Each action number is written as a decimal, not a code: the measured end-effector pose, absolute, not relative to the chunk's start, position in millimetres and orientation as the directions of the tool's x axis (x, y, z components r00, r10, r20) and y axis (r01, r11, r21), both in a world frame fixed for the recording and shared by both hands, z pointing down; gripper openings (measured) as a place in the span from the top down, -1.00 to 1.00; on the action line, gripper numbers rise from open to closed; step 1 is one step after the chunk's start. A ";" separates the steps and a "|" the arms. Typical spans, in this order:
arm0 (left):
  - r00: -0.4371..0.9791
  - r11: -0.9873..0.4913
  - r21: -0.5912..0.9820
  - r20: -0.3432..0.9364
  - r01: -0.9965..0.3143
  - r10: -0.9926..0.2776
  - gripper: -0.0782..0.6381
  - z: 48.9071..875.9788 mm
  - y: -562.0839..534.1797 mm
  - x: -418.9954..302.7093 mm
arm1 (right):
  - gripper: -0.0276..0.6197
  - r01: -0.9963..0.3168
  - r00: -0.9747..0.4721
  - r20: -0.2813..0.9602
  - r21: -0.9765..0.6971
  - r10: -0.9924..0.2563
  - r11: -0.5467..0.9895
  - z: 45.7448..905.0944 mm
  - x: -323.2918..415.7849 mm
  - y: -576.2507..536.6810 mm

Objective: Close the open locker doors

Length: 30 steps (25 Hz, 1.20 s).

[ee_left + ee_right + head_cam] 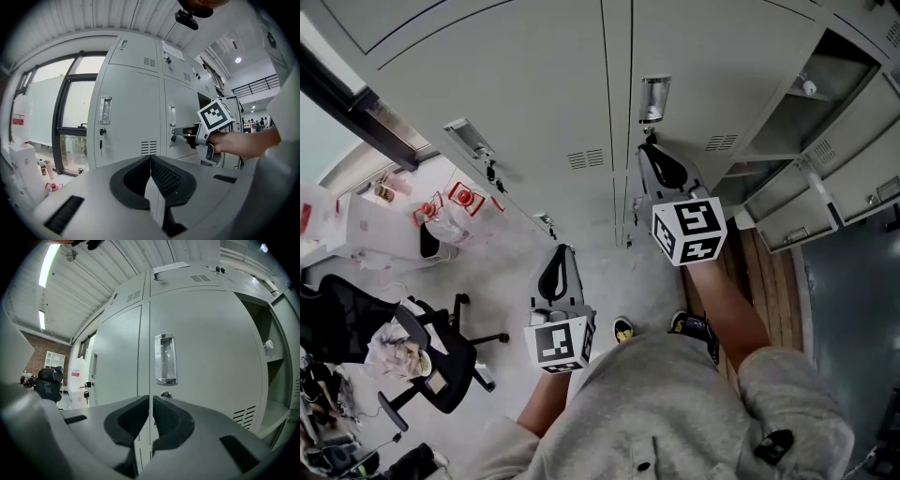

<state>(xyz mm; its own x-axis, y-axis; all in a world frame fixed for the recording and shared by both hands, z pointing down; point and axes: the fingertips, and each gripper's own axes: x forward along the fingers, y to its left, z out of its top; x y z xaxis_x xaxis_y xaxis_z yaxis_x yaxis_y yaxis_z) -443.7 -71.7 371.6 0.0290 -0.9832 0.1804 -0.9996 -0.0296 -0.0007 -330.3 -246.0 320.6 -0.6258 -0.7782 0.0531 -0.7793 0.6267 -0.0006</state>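
Looking down past a grey sweatshirt (675,412) and 2 bare forearms toward a bank of lockers. Holding the left tool (559,253) low, clenched tip to tip on nothing, short of the closed doors (534,94). Holding the right tool (651,150) pinched to a hairline slit, likewise empty, aimed just under the handle (165,359) of a shut door. Judged partway: done straight ahead, unfinished further right. Left to swing home at least 2 open locker doors (802,220) standing out at far right, below an exposed shelved compartment (825,84). Touching neither yet.
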 end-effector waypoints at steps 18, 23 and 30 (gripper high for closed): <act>0.092 -0.097 -0.029 0.160 -0.995 -0.983 0.76 366.5 -75.7 -415.4 | 0.76 -0.725 -0.688 0.014 0.000 -0.725 0.688 304.8 -315.9 -204.0; 0.134 -0.142 -0.040 0.155 -0.989 -0.979 0.76 364.9 -75.1 -395.4 | 0.76 -0.725 -0.689 -0.004 0.001 -0.725 0.689 296.4 -279.5 -171.5; 0.209 -0.217 -0.030 0.162 -0.976 -0.964 0.76 373.5 -69.2 -370.4 | 0.76 -0.800 -0.599 0.020 0.019 -0.801 0.599 299.5 -203.3 -140.0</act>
<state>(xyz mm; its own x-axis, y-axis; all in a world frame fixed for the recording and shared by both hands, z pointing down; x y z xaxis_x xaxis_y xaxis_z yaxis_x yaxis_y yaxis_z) -370.4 -69.2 373.5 0.2092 -0.9643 0.1622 -0.9758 -0.2167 -0.0297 -203.3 -140.0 299.5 -0.5989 -0.8006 0.0198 -0.8003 0.5992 0.0192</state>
